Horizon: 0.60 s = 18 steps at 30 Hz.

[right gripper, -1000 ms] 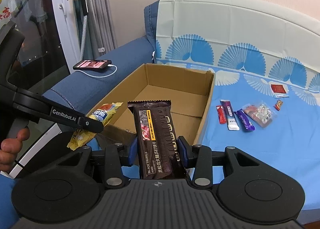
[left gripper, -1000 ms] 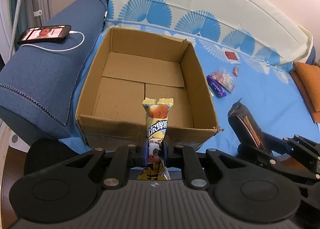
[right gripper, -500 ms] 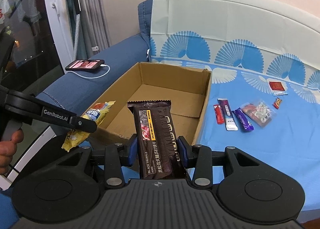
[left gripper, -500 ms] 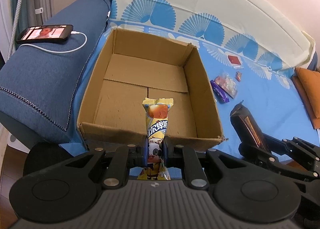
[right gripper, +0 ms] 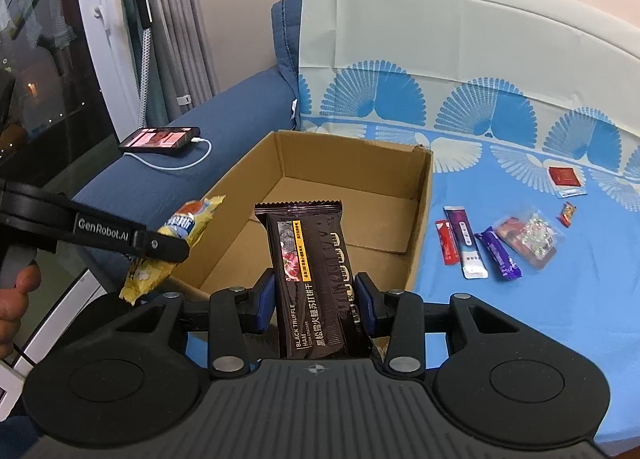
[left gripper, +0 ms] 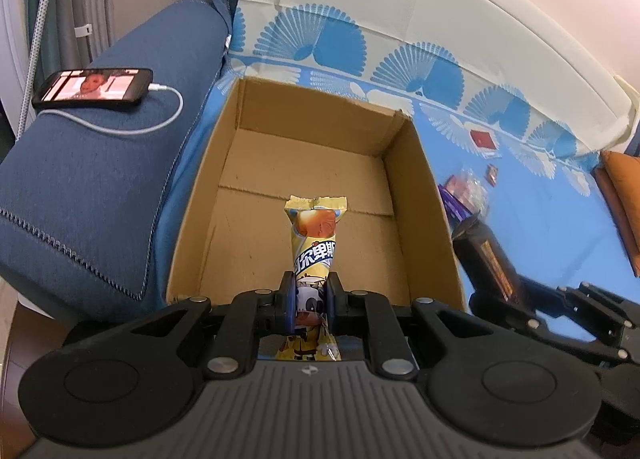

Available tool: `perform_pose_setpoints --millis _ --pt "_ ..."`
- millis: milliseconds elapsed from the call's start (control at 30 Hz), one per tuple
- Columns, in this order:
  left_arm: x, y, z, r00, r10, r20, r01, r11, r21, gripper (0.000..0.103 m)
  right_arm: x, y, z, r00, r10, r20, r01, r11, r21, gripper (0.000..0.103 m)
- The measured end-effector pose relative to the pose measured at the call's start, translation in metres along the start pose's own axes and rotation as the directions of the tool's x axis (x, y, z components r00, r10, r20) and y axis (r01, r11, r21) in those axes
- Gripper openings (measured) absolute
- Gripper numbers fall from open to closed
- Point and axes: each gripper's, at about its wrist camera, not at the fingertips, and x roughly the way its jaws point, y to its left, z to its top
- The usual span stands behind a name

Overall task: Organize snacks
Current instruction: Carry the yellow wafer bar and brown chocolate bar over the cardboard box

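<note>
A yellow snack packet [left gripper: 314, 243] is standing upright between the fingers of the left gripper [left gripper: 311, 305], whose jaws are clenching its lower half, its crimped top hanging over the near end of the cardboard box [left gripper: 408, 195]. Beside it, the right gripper [right gripper: 315, 301] is gripping a dark brown cracker packet [right gripper: 316, 279] by its sides, jaws pressing on the wrapper, the packet rising in front of the box's near wall. The box is sitting open on a blue sheet [right gripper: 540, 299] patterned with fan shapes, and its floor is showing only bare cardboard flaps. On the sheet to the right of the box, more snacks are lying near one another: a red stick [right gripper: 447, 241], a white-and-purple stick [right gripper: 466, 243], a purple bar [right gripper: 500, 253] and a clear bag of sweets [right gripper: 528, 237], with a small red sweet [right gripper: 567, 213] and a red sachet [right gripper: 565, 177] farther back. A phone [right gripper: 160, 140] with its screen lit is resting on the dark blue sofa arm [left gripper: 92, 179] left of the box, a white cable [left gripper: 160, 123] plugged into it. A person's hand [right gripper: 12, 299] is holding the left gripper's handle at the frame's left edge.
</note>
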Motion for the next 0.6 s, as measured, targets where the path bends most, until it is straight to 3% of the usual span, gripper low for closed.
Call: perform_pose_setpoints --millis 267,600 --pt "0.029 0.002 0.022 1.000 0.019 -0.016 -0.019 1.000 0.003 0.016 0.033 -0.006 0.013 1.000 0.002 -0.028 -0.001 1.000 0.025 0.044" --pt "0.089 0.016 0.039 0.994 0.055 -0.094 -0.055 0.998 0.009 0.016 0.093 -0.018 0.027 0.996 -0.002 -0.091 0.006 0.999 0.051 0.044"
